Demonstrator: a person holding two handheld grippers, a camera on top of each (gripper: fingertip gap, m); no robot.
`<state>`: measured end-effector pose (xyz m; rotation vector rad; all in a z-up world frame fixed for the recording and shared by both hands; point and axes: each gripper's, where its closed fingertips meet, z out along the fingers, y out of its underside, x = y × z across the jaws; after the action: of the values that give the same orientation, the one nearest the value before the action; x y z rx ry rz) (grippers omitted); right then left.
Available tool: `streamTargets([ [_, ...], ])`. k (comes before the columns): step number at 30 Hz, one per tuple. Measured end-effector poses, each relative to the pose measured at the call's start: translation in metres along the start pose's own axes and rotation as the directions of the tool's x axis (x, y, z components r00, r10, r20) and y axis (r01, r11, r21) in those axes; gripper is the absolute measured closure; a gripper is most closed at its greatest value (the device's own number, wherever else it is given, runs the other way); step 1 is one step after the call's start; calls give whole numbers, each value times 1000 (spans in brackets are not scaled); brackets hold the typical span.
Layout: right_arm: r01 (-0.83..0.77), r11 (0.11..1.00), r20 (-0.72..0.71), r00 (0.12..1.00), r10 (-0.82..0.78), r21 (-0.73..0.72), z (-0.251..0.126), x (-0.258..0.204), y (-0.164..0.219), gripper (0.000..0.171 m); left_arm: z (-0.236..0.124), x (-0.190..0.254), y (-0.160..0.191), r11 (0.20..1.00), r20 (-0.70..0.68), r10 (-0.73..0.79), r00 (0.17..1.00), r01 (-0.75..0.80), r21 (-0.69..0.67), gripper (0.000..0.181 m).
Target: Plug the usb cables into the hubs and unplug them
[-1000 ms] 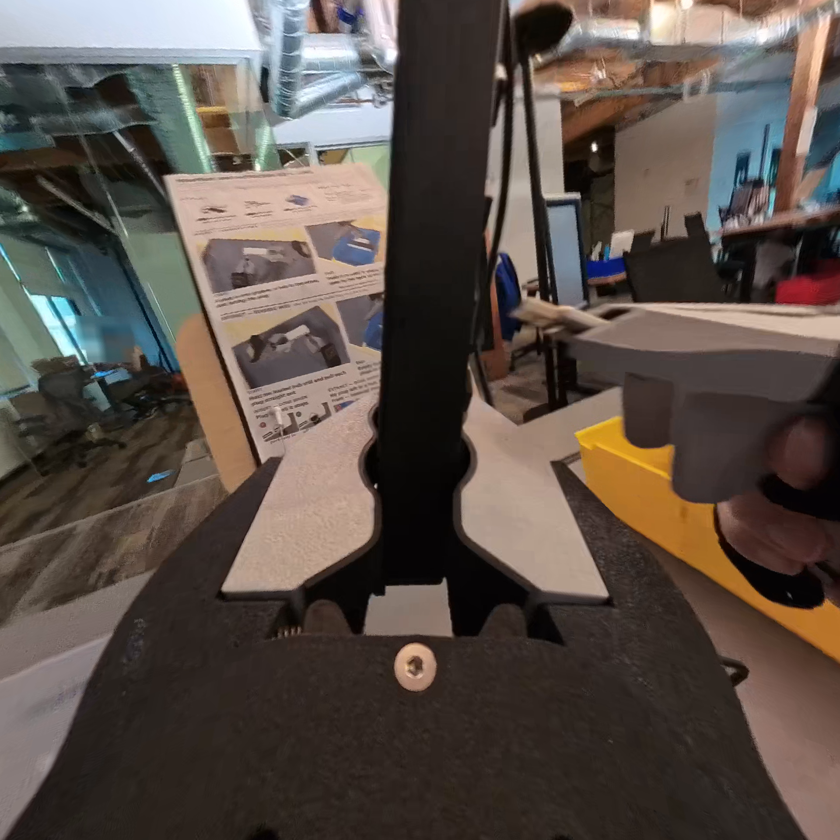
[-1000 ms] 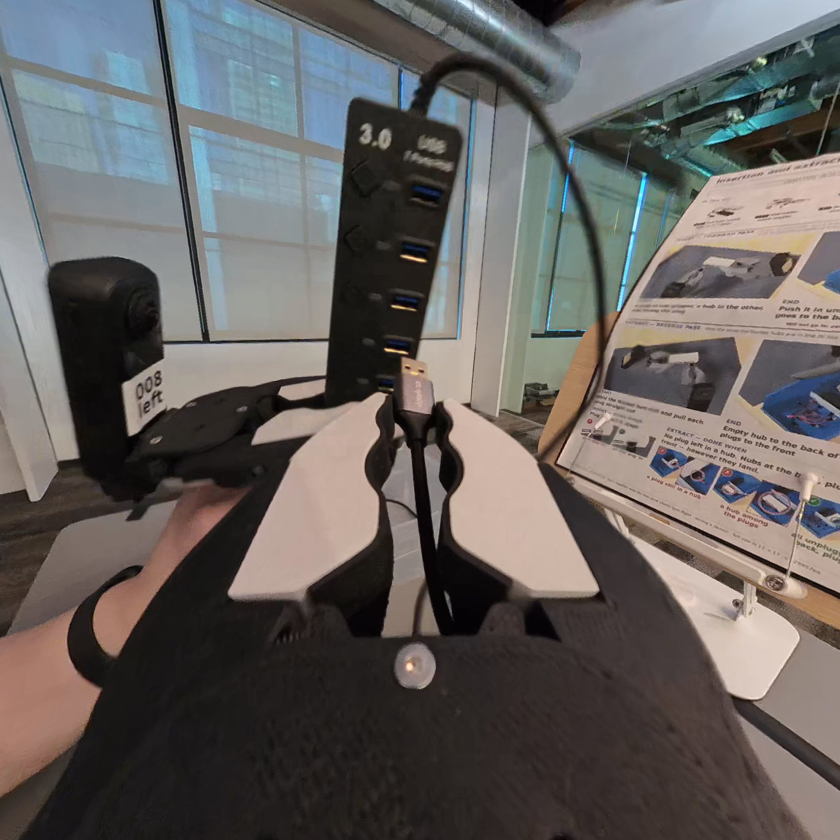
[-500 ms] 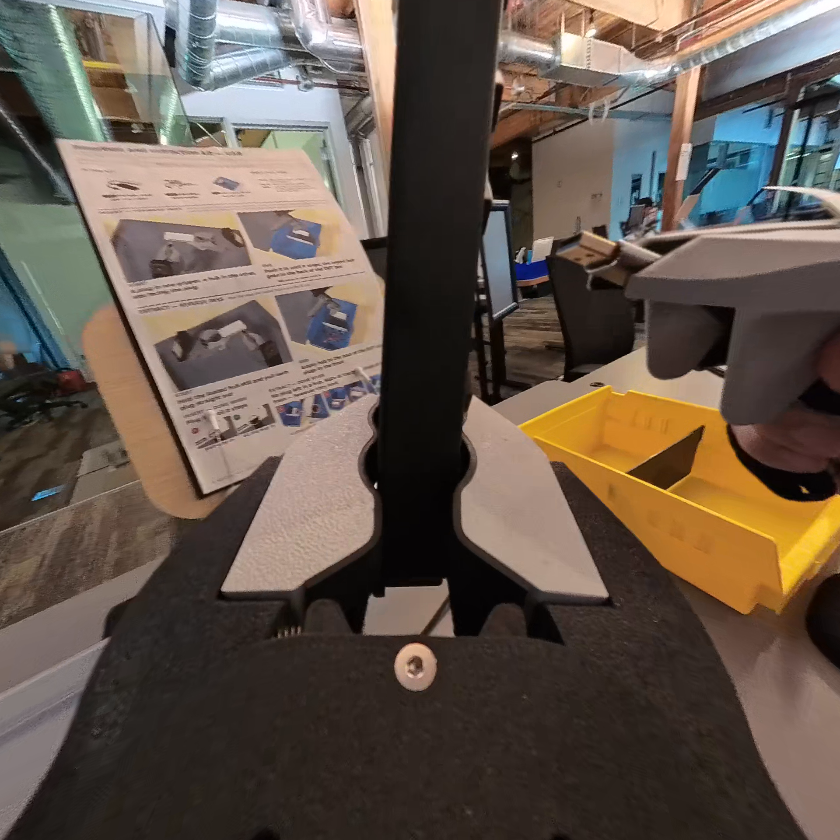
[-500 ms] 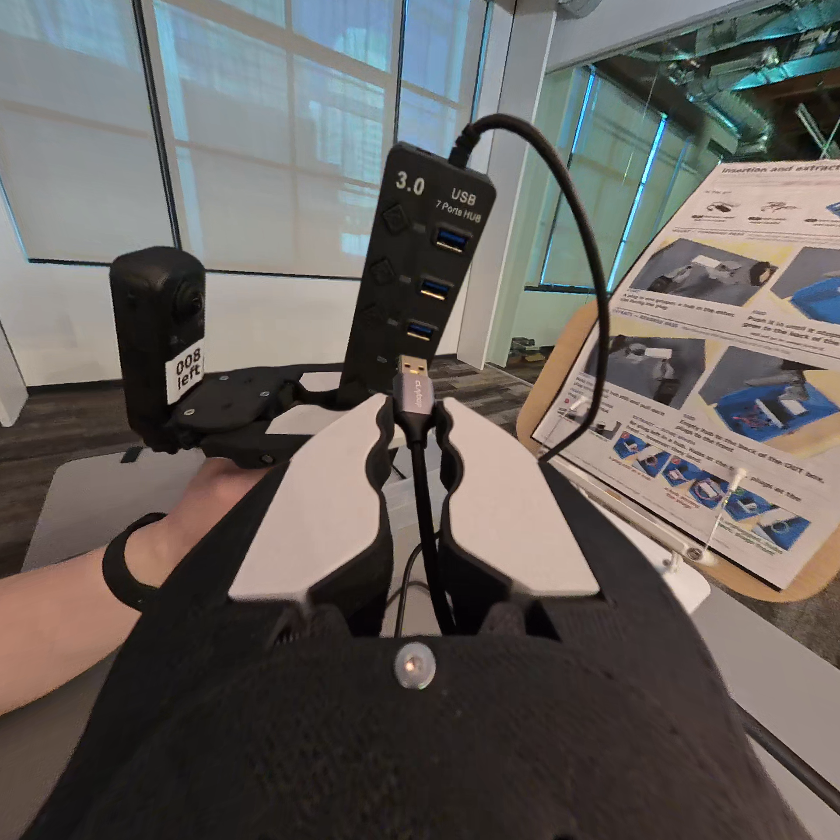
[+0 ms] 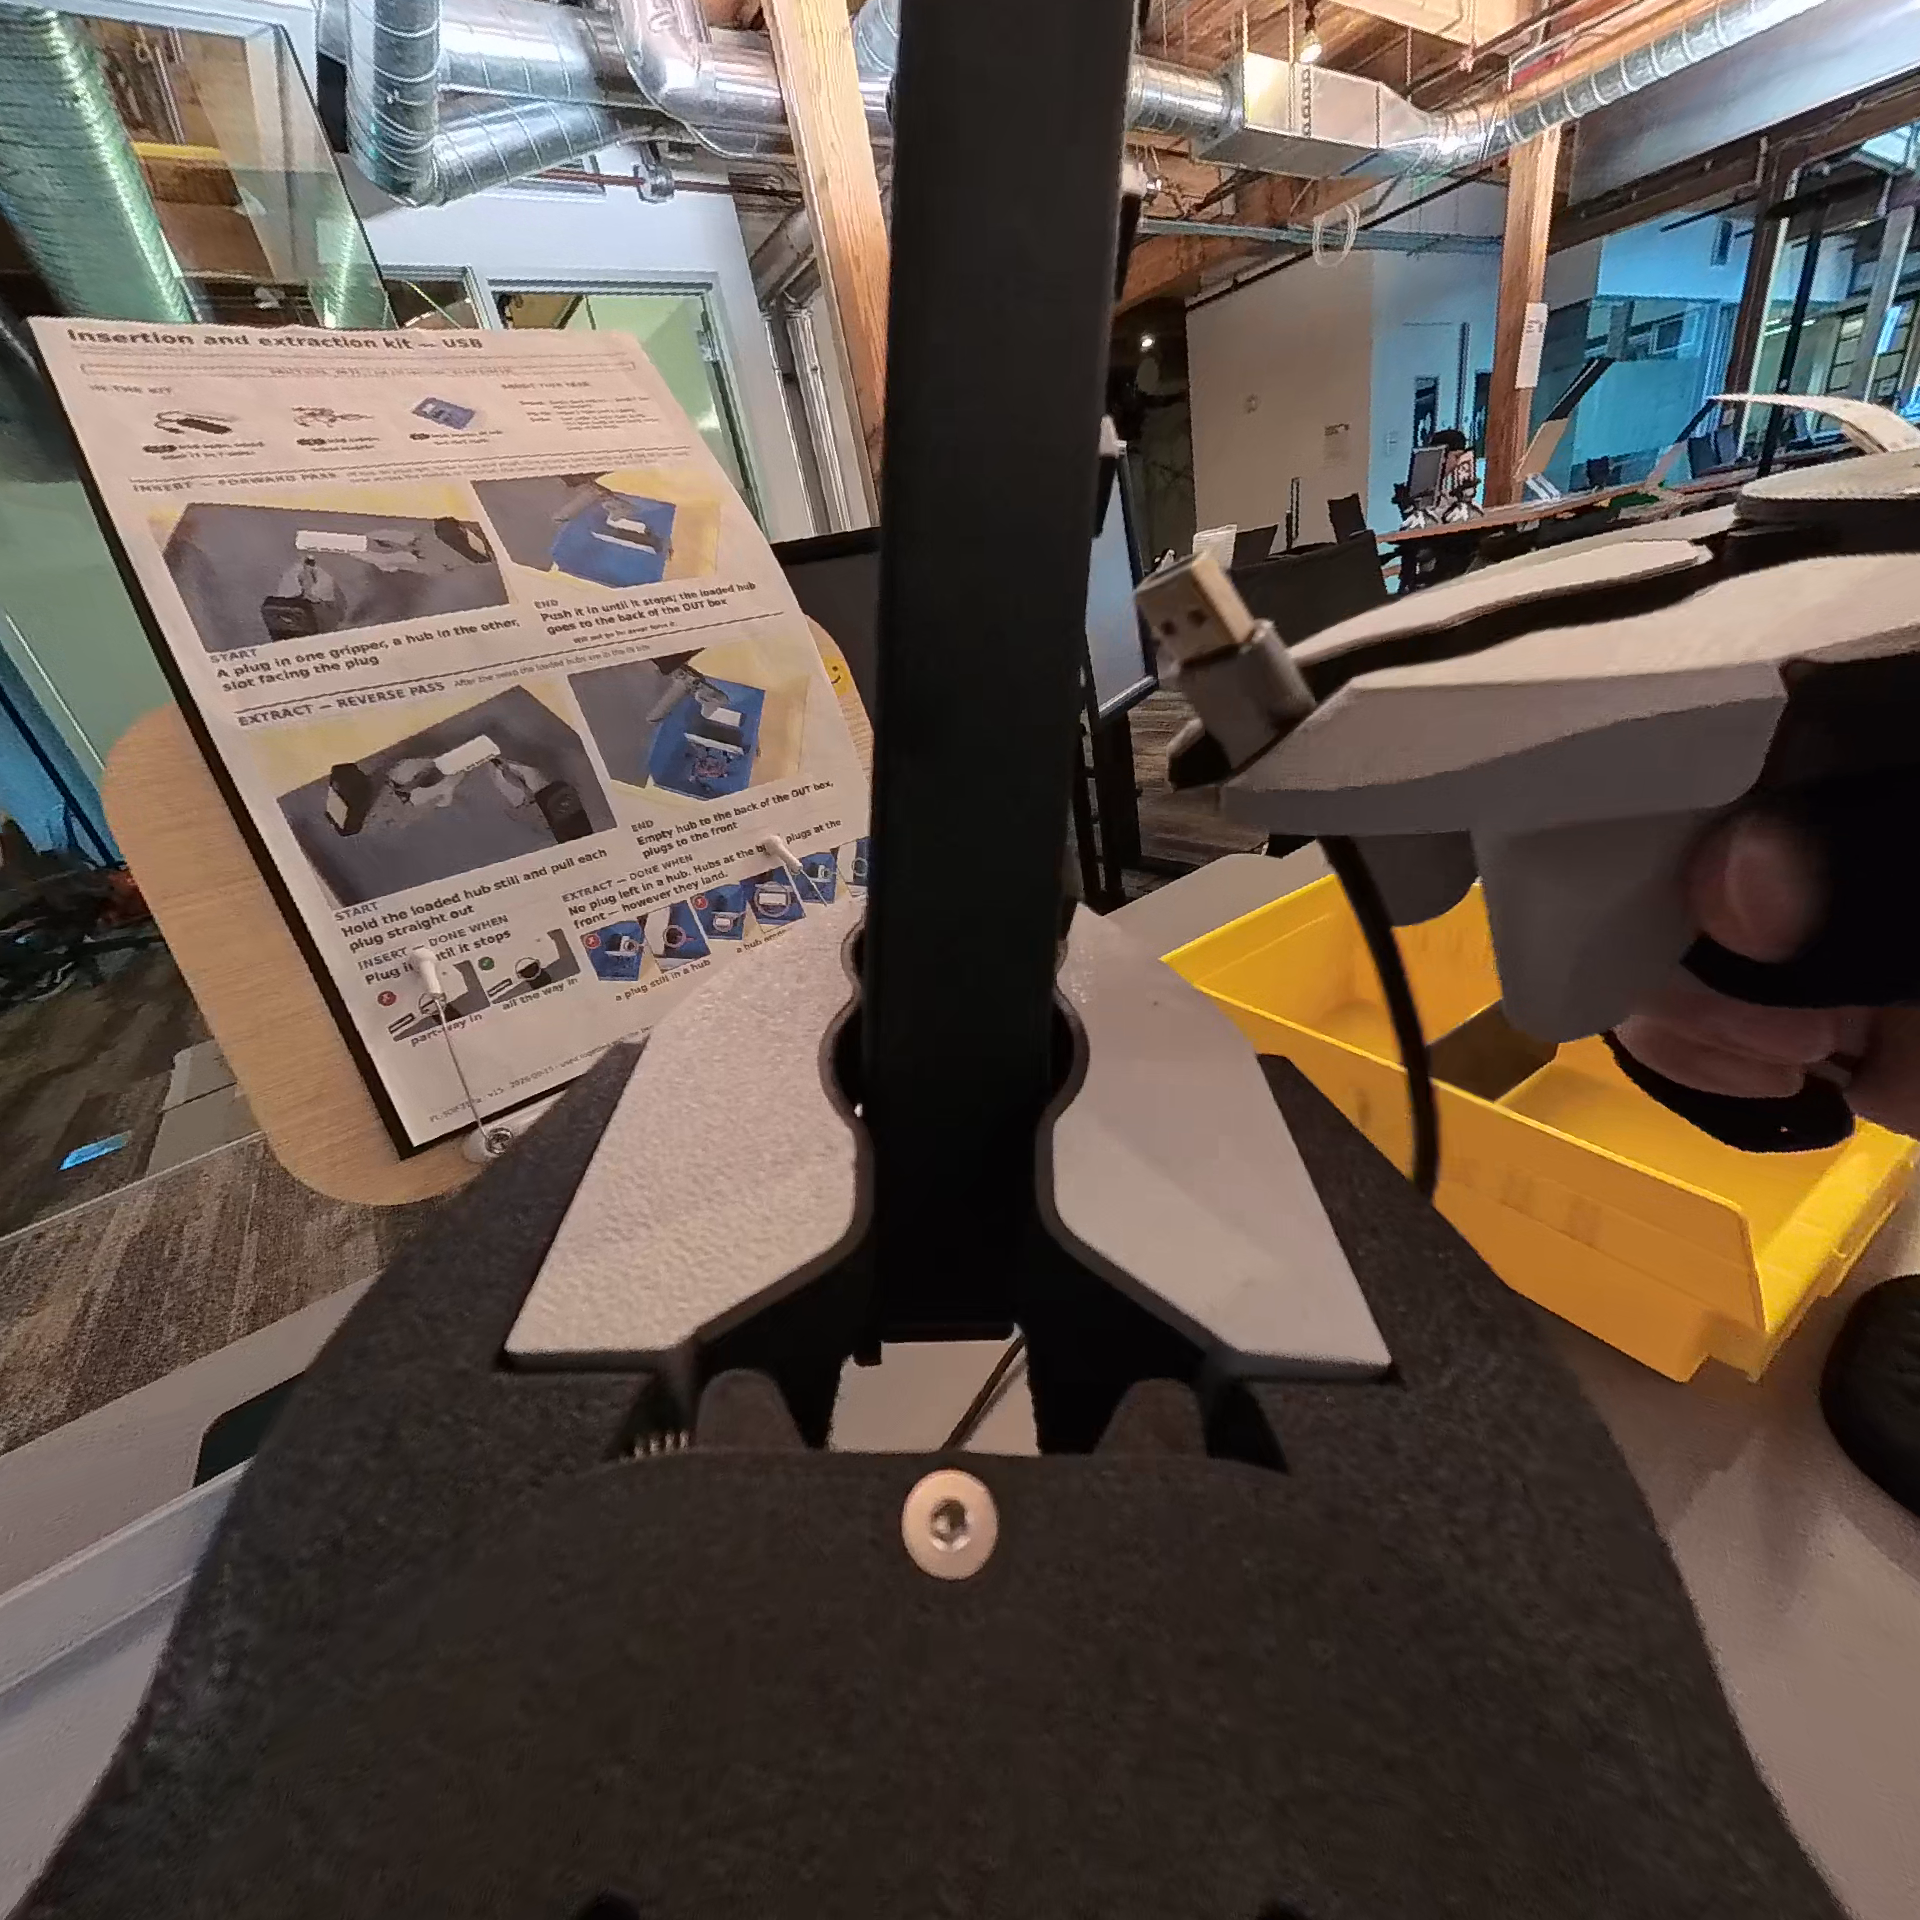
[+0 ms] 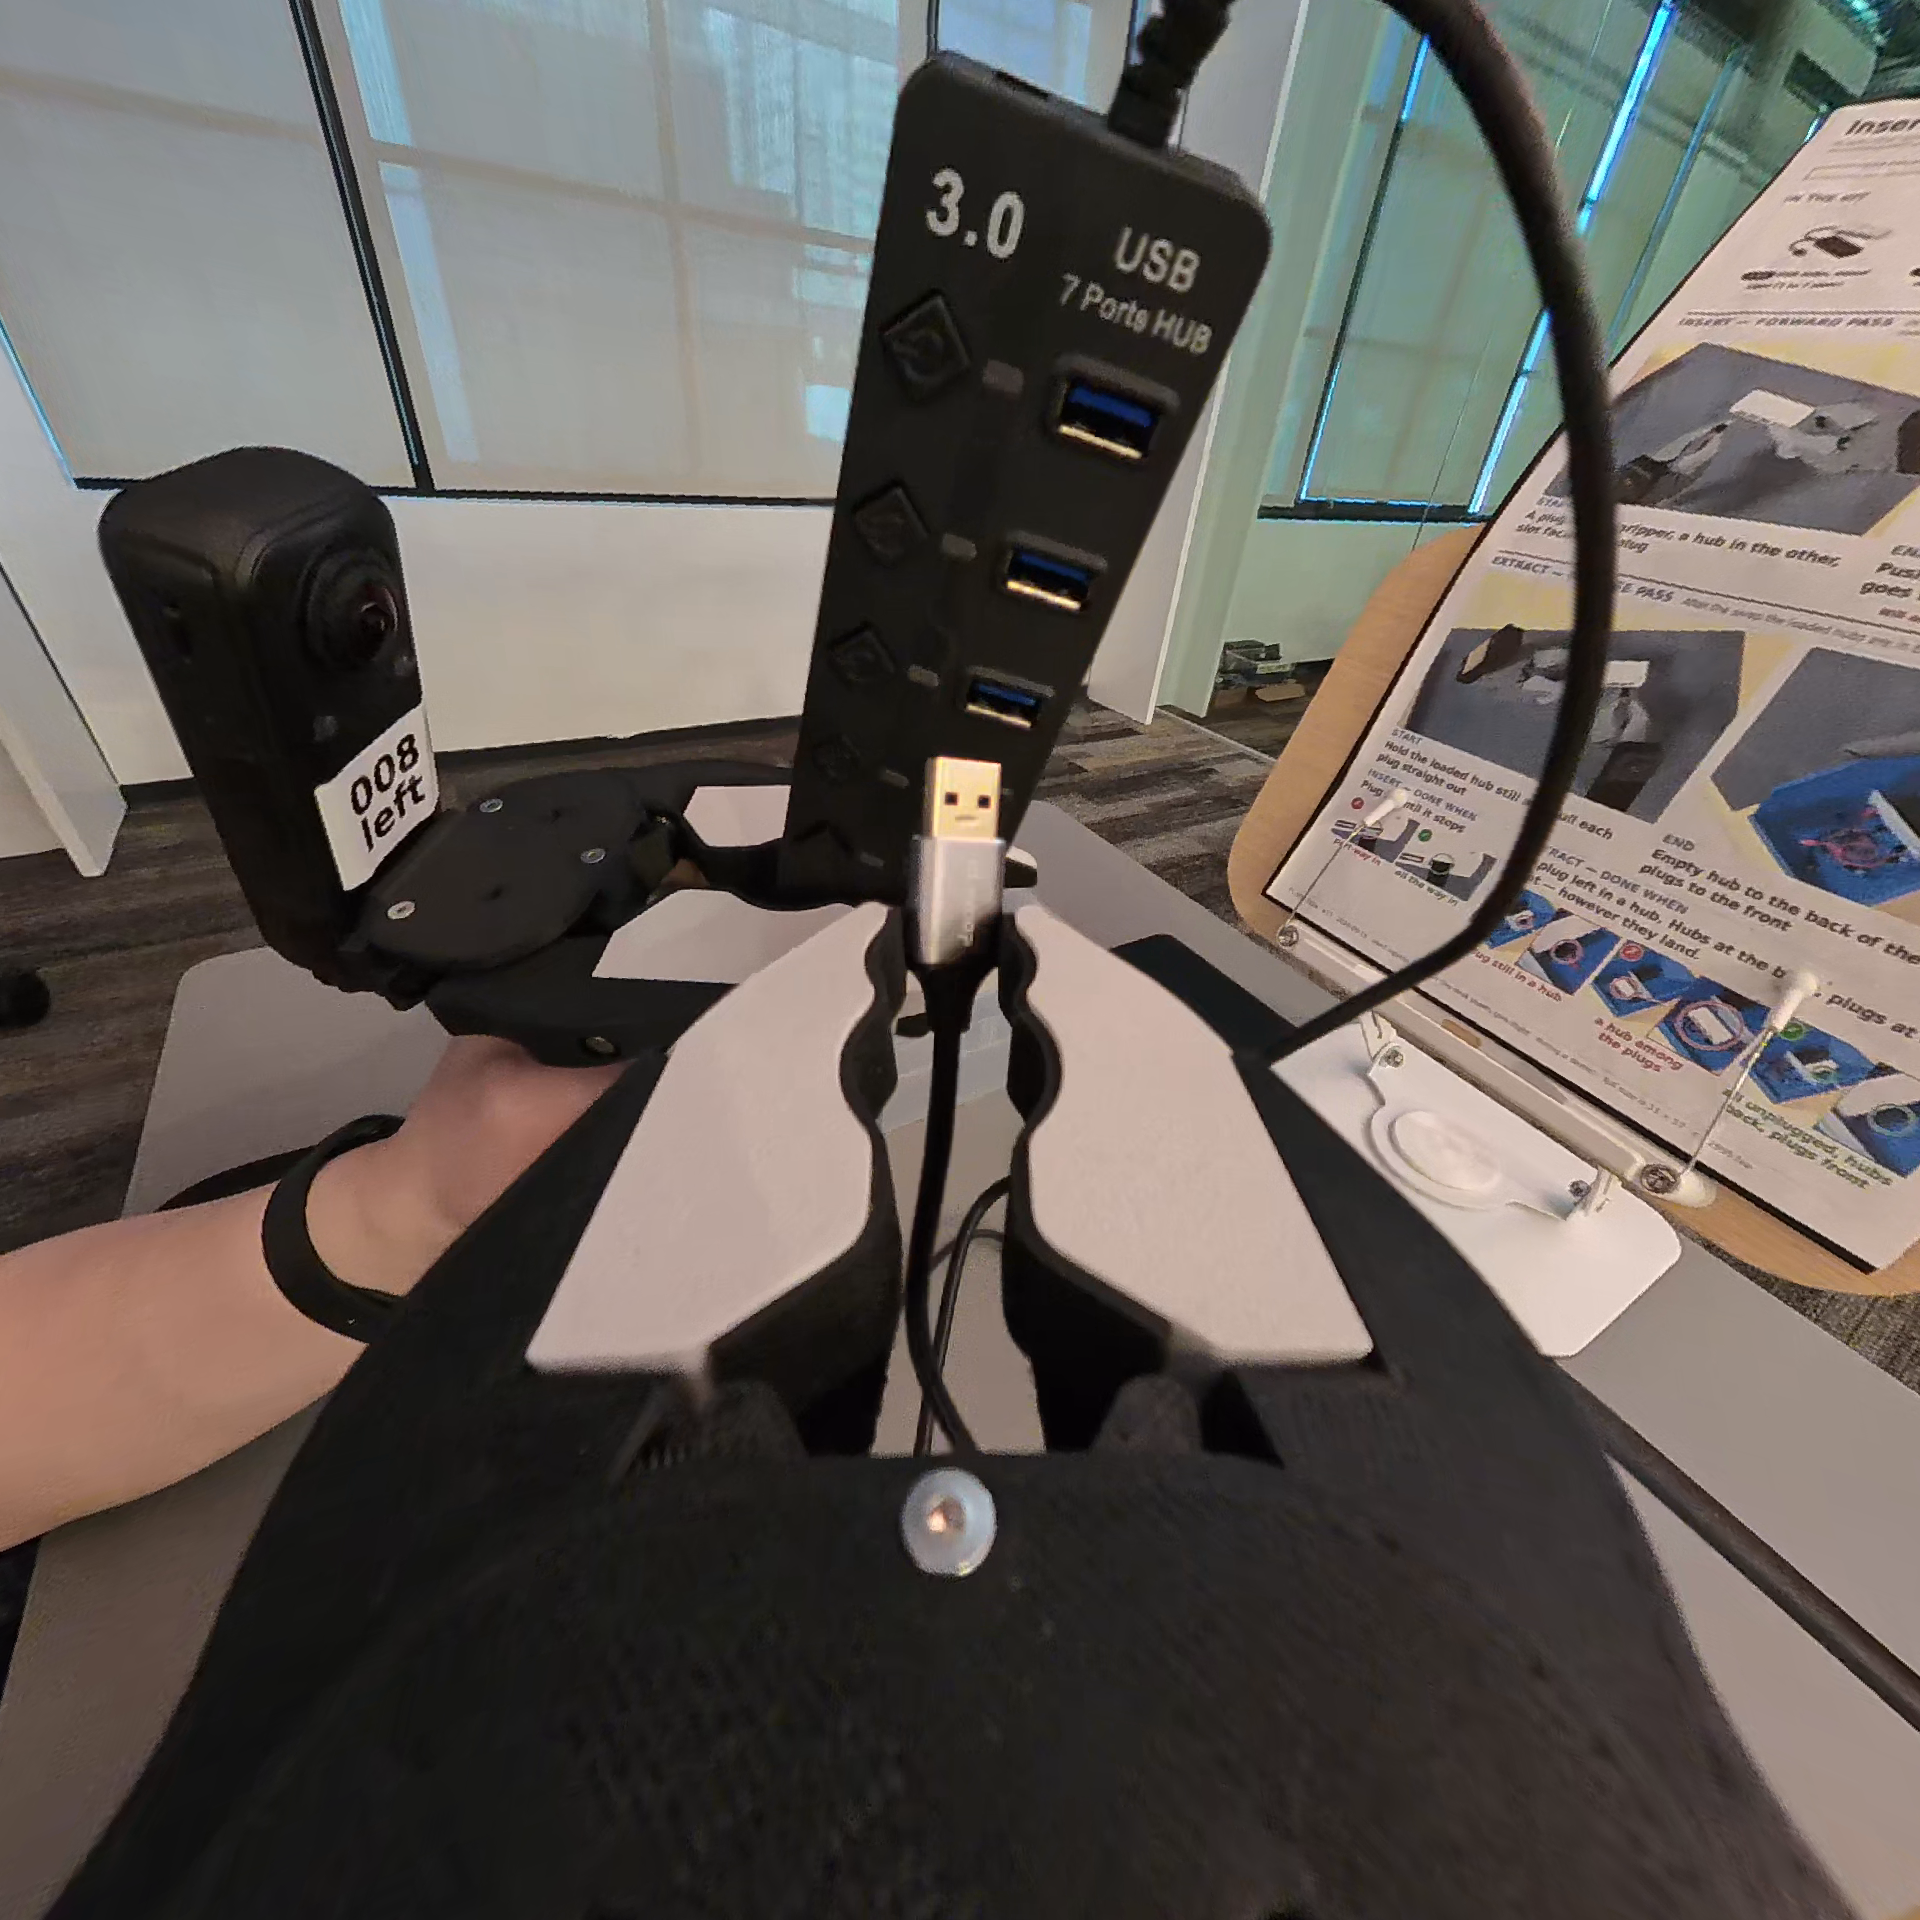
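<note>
the left gripper (image 5: 956, 1049) is clamped on the lower end of a black usb hub (image 6: 1023, 488), holding it upright so that its face, with the column of blue ports, is turned toward the other hand; that looks deliberate, since it gives the plug a straight line in. the right gripper (image 6: 951, 997) is closed on a usb cable (image 6: 935, 1174) just behind its silver plug (image 6: 958, 868), the metal tip sticking out past the fingertips and pointing at the hub's lower ports. the plug is near the hub but still apart from it, so no insertion has begun; three ports show above the plug, all empty (the lower ones sit behind it and i cannot tell their state). the hub's own black lead (image 6: 1558, 436) loops off its top and down to the table (image 6: 1766, 1382).

beside the right gripper in the left wrist view sits a yellow bin (image 5: 1621, 1247) with a divider; the compartments that show look bare, though the hand hides part of them. an instruction sheet (image 5: 436, 665) stands on a stand behind.
</note>
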<state>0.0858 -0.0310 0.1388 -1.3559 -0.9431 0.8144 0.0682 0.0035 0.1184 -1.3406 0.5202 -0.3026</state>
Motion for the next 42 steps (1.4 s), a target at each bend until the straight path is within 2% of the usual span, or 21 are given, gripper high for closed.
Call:
streamTargets([
  [13, 0, 1000, 0, 1000, 0, -31, 6, 9, 11, 155, -9, -24, -4, 1000, 60, 5, 998, -5, -1, 154],
  [21, -29, 1000, 18, 999, 29, 2, -1, 14, 5, 155, -12, -31, -6, 1000, 67, 0, 998, 0, -8, 154],
  [33, 65, 997, 19, 998, -64, -46, 7, 7, 14, 155, -8, -26, 0, 996, 78, 73, 994, -69, -59, 154],
  [35, 55, 998, 56, 997, -53, -34, 7, 6, 15, 155, -8, -27, 1, 996, 81, 75, 994, -69, -64, 154],
  [39, -77, 997, 276, 958, 75, -3, 6, 0, 19, 155, -11, -33, -1, 995, 92, 77, 993, -70, -73, 154],
  [42, -136, 990, 323, 937, 136, -20, 0, 10, 23, 156, -17, -40, -6, 994, 106, 83, 991, -75, -77, 154],
])
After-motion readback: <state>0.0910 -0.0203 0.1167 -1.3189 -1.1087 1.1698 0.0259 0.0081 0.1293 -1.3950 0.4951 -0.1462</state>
